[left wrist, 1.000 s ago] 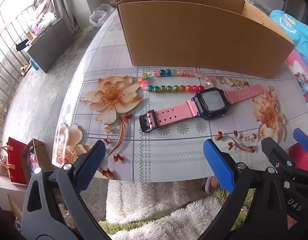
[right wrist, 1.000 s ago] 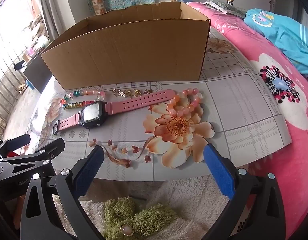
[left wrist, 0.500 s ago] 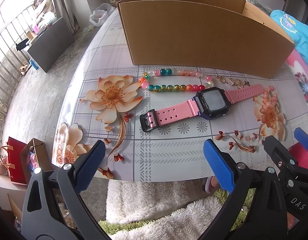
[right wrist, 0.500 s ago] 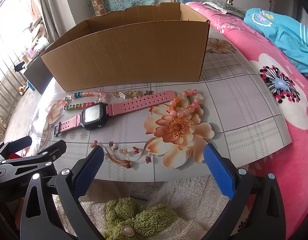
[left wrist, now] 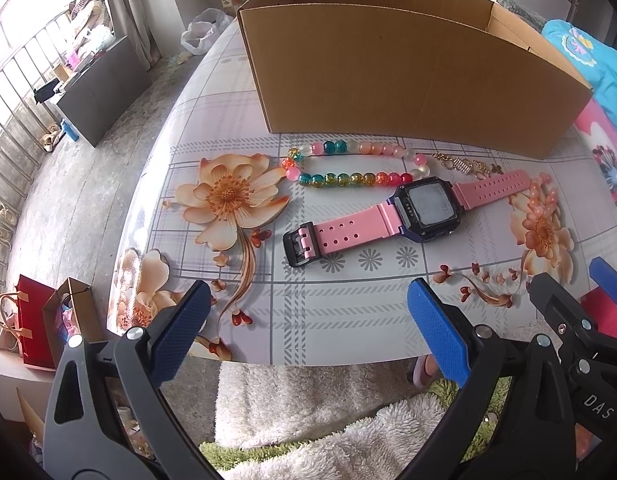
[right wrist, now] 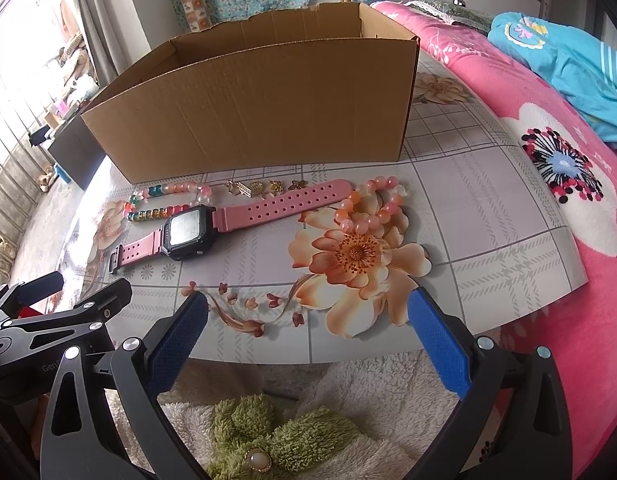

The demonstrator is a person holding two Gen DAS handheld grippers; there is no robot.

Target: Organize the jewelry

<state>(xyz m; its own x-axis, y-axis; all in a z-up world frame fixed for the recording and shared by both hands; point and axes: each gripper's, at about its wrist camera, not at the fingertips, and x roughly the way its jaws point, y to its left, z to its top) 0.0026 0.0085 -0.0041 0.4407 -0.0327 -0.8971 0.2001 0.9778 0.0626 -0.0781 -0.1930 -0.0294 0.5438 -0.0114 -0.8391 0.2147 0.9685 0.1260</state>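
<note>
A pink-strapped watch (left wrist: 388, 218) (right wrist: 212, 224) lies flat on the flowered table, in front of a cardboard box (left wrist: 408, 80) (right wrist: 260, 116). Behind the watch sit a multicoloured bead bracelet (left wrist: 348, 164) (right wrist: 168, 200) and a small gold chain (left wrist: 464, 166) (right wrist: 256, 188). A peach bead bracelet (right wrist: 372, 208) (left wrist: 542, 196) rests to the right on a printed flower. My left gripper (left wrist: 304, 332) hangs open at the table's near edge, empty. My right gripper (right wrist: 306, 330) is also open and empty, at the near edge below the printed flower.
The table (left wrist: 348, 304) ends just ahead of both grippers; a white fluffy rug (left wrist: 308, 400) lies below. A pink bed (right wrist: 548, 160) with a blue cloth borders the right side. Red and brown bags (left wrist: 40, 324) stand on the floor at left.
Both views have shifted only slightly; the objects on the table lie as before and both grippers stay open.
</note>
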